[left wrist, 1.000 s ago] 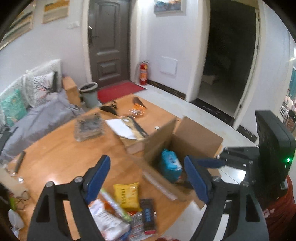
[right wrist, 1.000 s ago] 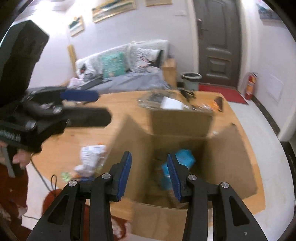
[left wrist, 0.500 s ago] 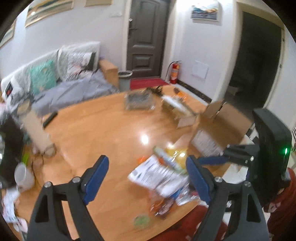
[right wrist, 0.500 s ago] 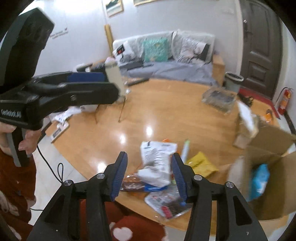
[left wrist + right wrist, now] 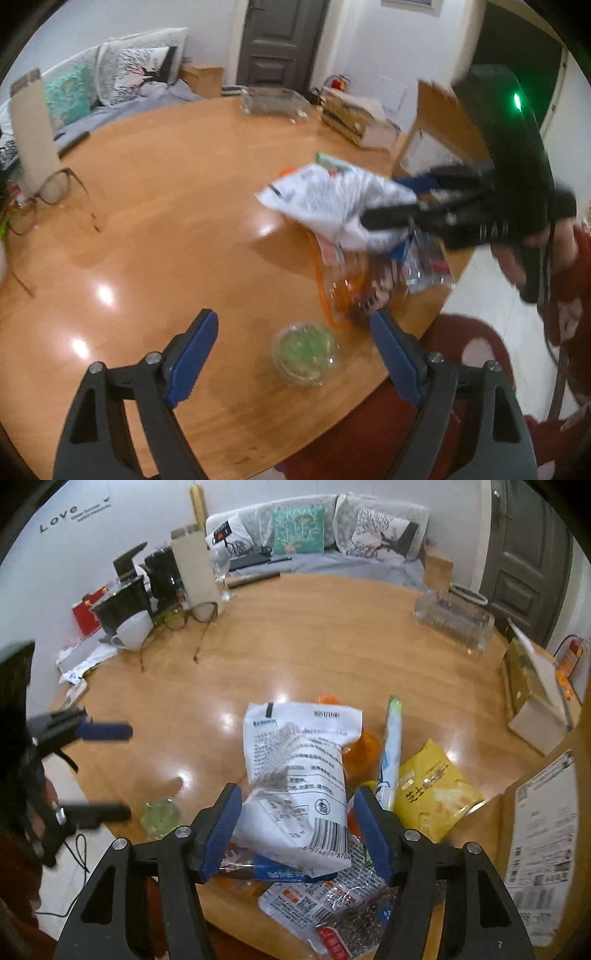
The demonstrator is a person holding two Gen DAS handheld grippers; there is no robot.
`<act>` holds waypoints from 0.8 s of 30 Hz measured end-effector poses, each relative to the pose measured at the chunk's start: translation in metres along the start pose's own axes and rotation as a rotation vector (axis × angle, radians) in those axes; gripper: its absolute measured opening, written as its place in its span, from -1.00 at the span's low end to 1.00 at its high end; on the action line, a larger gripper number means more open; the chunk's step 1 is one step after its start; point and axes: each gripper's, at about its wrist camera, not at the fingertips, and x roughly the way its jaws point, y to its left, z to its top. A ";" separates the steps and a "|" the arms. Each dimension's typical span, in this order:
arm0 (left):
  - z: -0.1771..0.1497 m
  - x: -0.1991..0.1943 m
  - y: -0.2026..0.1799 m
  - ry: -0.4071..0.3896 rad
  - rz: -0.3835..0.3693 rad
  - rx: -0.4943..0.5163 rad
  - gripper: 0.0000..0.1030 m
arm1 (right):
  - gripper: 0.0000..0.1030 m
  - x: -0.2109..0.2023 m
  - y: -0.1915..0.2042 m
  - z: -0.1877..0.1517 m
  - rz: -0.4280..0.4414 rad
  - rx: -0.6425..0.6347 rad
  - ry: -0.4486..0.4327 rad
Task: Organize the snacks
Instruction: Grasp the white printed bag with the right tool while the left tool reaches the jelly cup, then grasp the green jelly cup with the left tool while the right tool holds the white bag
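The white packet (image 5: 295, 775) is straddled, not yet pinched, by the right gripper (image 5: 297, 830); closing is needed, while the left gripper (image 5: 291, 354) is held wide and empty.

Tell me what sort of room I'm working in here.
Most likely a home living room. A sofa with patterned cushions stands behind the round wooden table, a dark panelled entry door is close by, and eyeglasses and a white mug clutter the table.
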 end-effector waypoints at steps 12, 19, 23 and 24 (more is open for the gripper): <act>-0.012 0.016 -0.006 0.019 0.017 0.063 -0.32 | 0.13 0.027 -0.008 0.007 0.068 0.045 0.050; -0.008 0.014 -0.003 0.009 0.019 0.061 -0.40 | -0.20 0.025 -0.005 0.011 0.039 0.049 0.034; -0.006 0.015 0.001 0.015 0.038 0.052 -0.40 | -0.67 0.012 -0.003 0.015 0.048 0.043 -0.013; -0.006 0.015 0.002 0.016 0.041 0.051 -0.40 | -0.67 0.012 -0.002 0.017 0.034 0.034 -0.004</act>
